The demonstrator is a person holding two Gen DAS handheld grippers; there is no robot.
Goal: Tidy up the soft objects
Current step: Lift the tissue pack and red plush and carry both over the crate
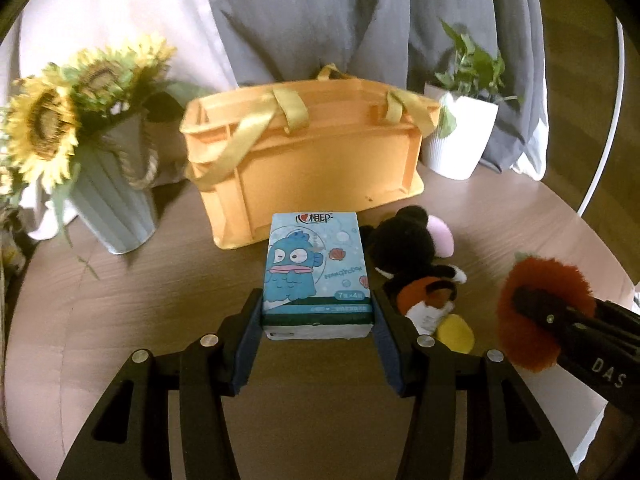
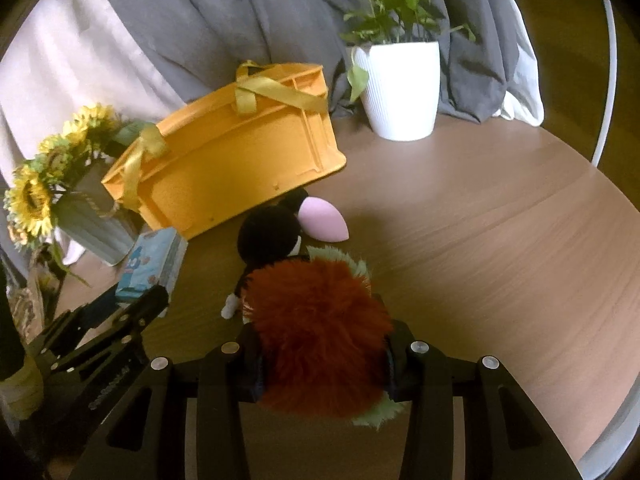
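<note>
Both tongs loaded in front of the yellow-orange plastic basket with ribbon handles [image 1: 312,160].

The left gripper [image 1: 318,322] clamps the blue cartoon-printed tissue pack [image 1: 316,272]; the right gripper [image 2: 324,360] squeezes the fuzzy red-orange plush with green fringe [image 2: 320,332]. A black-headed plush doll [image 2: 270,236] and pink egg-shaped sponge [image 2: 322,220] lie between them and the basket, on the round wooden table [image 2: 500,240]. Sunflowers in a grey ribbed vase [image 1: 108,208] and a white potted plant [image 2: 400,88] flank the basket.
</note>
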